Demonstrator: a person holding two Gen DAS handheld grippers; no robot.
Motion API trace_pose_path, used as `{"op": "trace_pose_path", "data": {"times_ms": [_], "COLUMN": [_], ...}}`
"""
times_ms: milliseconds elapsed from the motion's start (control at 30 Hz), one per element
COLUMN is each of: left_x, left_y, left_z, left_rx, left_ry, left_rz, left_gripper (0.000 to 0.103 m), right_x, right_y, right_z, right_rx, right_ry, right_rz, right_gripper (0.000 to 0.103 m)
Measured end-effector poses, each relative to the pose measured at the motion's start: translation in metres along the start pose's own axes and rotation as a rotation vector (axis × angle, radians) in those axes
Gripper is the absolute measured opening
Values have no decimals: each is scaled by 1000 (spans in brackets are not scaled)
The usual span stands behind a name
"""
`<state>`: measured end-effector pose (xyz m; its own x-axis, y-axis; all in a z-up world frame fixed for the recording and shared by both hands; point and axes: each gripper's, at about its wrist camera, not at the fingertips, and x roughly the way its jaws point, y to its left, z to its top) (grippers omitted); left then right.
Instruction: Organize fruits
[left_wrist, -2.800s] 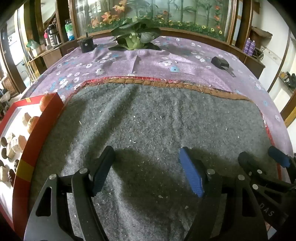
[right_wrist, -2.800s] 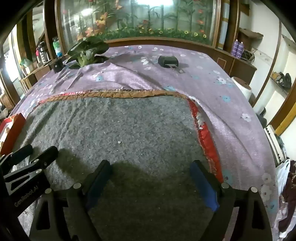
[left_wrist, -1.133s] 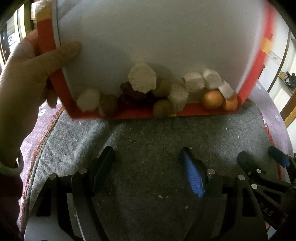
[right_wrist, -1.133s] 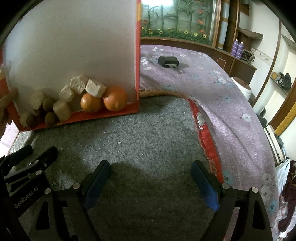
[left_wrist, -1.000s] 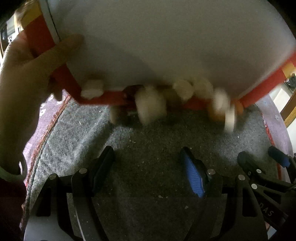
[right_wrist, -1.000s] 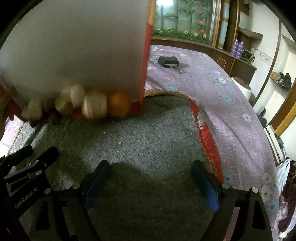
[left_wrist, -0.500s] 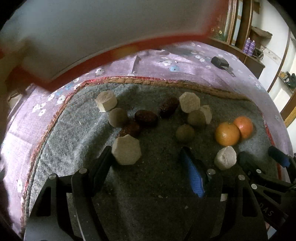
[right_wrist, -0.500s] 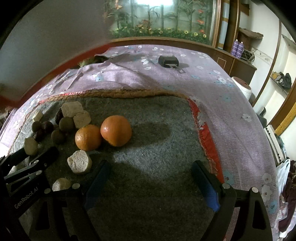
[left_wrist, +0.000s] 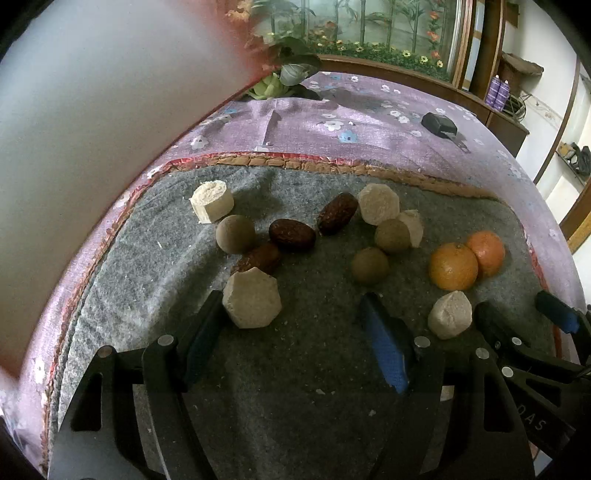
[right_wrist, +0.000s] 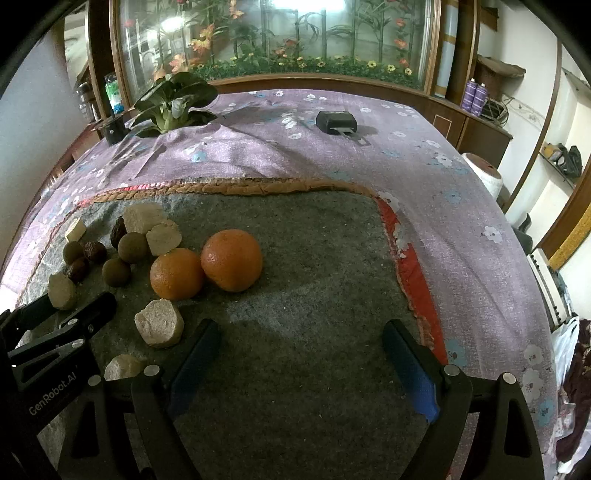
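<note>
**Fruit spread loose on the grey mat, both tongs released**

The fruits lie loose on the grey felt mat (left_wrist: 314, 354) that covers the near part of the desk (right_wrist: 369, 155).

Count, left wrist view:
- Two oranges (left_wrist: 453, 266), touching, at the right of the group.
- Three dark red dates (left_wrist: 291, 235) in the middle. The far one has its long axis running from near-left to far-right; the middle one lies roughly crosswise; the near one is partly hidden behind a pale block.
- Three round brown-green fruits (left_wrist: 370, 264): one left of the dates, two between the dates and the oranges.
- Five pale blocks (left_wrist: 252, 299), apparently cut pieces; their material cannot be told.

The right wrist view shows a further pale lump (right_wrist: 123, 366) beside the left tongs, which the left wrist view does not show. It also shows a black cylinder (right_wrist: 113, 129) beside the leafy plant (right_wrist: 173, 101), a spot hidden in the left wrist view by a blurred white and red board (left_wrist: 92, 129) filling the upper left.

Left tongs (left_wrist: 291, 336): released, fingers spread, nothing between them; the nearest hexagonal block touches or just overlaps the left finger tip. Right tongs (right_wrist: 301, 354): released, empty, over bare mat to the right of the oranges.

A black device (right_wrist: 336, 121) lies far back on the purple flowered cloth (right_wrist: 461, 229).
</note>
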<state>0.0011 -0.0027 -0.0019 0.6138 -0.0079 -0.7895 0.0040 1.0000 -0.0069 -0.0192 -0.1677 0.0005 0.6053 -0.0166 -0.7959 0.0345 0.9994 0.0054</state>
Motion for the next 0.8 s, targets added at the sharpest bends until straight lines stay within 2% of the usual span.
{"op": "trace_pose_path", "data": {"times_ms": [800], "left_x": [0], "left_y": [0], "left_z": [0], "left_rx": [0], "left_ry": [0], "left_rz": [0], "left_gripper": [75], "right_x": [0], "right_y": [0], "right_z": [0], "right_rx": [-3], "right_ry": [2], "right_rz": [9], "right_gripper": [90]}}
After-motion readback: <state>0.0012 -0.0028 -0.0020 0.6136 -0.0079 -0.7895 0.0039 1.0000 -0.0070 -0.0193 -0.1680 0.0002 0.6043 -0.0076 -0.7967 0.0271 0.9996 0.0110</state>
